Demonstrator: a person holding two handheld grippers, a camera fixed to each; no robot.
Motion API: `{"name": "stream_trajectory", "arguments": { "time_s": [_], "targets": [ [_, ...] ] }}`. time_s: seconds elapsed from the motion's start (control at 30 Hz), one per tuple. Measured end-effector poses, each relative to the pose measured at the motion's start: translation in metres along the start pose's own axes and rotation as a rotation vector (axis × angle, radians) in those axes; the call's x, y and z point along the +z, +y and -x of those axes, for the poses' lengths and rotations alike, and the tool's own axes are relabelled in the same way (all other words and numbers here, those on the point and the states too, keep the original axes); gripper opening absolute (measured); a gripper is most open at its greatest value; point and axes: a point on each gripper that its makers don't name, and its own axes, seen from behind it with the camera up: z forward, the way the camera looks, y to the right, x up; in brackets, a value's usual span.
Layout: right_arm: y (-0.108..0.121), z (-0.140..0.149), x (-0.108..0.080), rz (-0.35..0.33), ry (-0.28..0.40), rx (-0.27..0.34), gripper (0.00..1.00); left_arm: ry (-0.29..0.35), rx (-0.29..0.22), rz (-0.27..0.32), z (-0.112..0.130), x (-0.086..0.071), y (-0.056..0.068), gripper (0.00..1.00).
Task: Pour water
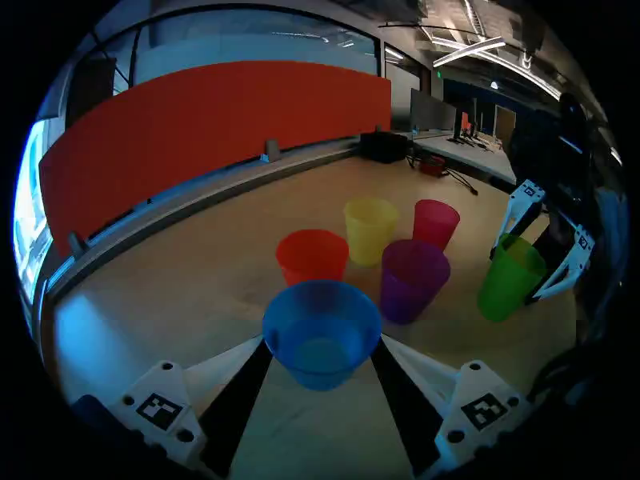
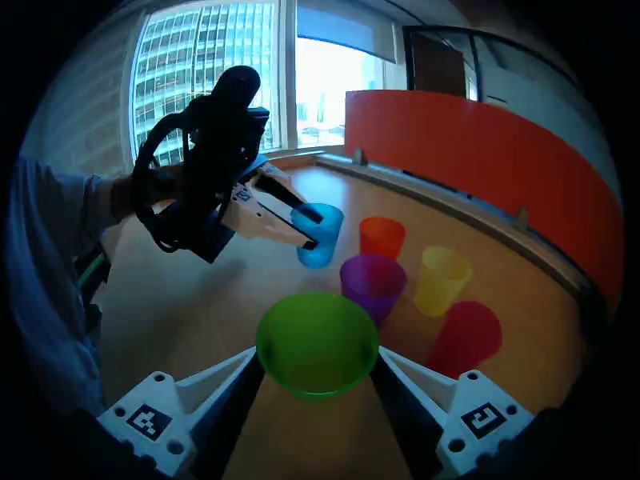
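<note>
In the left gripper view, the left claw (image 1: 322, 346) is set at a middling width, and both fingers press on the sides of a translucent blue cup (image 1: 322, 316). The cup is upright with its mouth toward the camera. I cannot tell whether it holds water.

In the right gripper view, the right claw (image 2: 318, 354) is open about as far. It grips a green cup (image 2: 318, 332) from both sides, with the cup's open mouth facing up toward the lens. Its inside looks plain green, and no water level can be made out.

Four more cups stand close together on the wooden tabletop (image 1: 200, 272), between the two held ones:
- an orange cup (image 1: 312, 254)
- a yellow cup (image 1: 370, 228)
- a pink cup (image 1: 436, 222)
- a purple cup (image 1: 412, 278), nearest the green cup and just beside the orange one

A long red partition (image 1: 216, 128) runs along the far edge of the tabletop. In the right gripper view, a blue sleeve (image 2: 40, 280) leads to the hand holding the left claw, with bright windows (image 2: 216, 72) behind it.
</note>
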Motion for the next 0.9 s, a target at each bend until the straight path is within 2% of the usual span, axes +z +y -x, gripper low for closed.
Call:
{"name": "stream_trajectory", "arguments": {
  "time_s": [0.53,0.9],
  "targets": [
    [-0.001,-0.053,-0.033,0.036,0.107,-0.028,0.89,0.174,-0.009,-0.002,-0.065,-0.056,0.014,0.85],
    [-0.004,-0.083,-0.051,0.057,0.187,-0.040,0.90,0.252,-0.002,-0.004,-0.093,-0.092,0.022,0.84]
  ]
}}
